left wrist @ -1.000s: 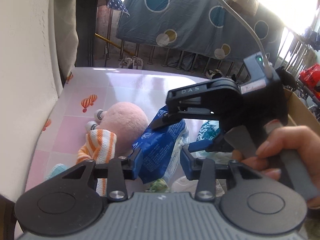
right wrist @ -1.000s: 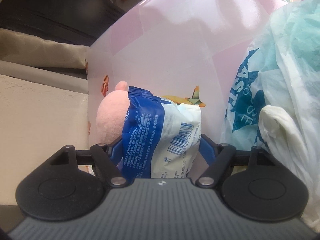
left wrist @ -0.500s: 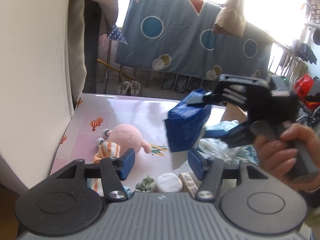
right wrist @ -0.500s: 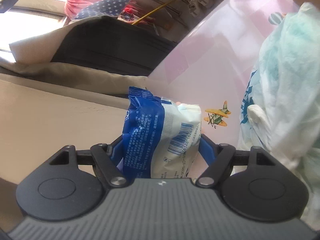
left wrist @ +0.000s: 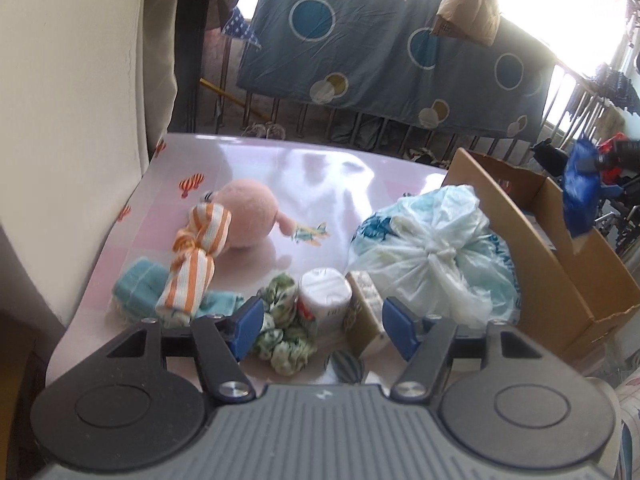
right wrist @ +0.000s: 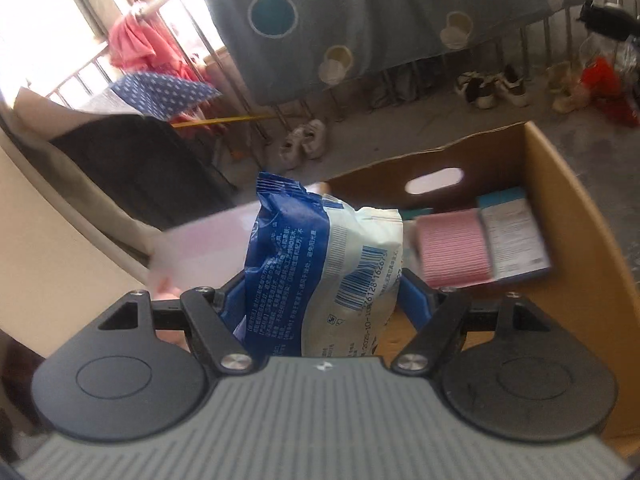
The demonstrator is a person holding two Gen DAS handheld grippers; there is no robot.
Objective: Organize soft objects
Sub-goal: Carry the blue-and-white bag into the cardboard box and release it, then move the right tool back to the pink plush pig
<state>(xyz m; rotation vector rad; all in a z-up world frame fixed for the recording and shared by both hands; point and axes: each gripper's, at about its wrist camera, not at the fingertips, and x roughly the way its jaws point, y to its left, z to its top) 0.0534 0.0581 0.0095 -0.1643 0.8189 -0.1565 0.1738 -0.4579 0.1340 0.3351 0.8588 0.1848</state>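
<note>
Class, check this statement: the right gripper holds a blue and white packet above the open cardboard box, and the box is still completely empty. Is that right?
Not quite. The right gripper does hold the blue and white packet by the open cardboard box, but the box is not empty: the right wrist view shows a pink striped item and a printed pack already inside.

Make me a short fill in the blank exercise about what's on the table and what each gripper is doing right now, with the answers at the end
1. The right gripper is clamped on a blue and white ____.
2. The open container beside the tied plastic bag is a cardboard ____.
3. The orange-striped cloth leans against a round ____ plush toy.
4. The left gripper, its jaws opening, holds ____ between its pads.

Missing words: packet; box; pink; nothing
</note>
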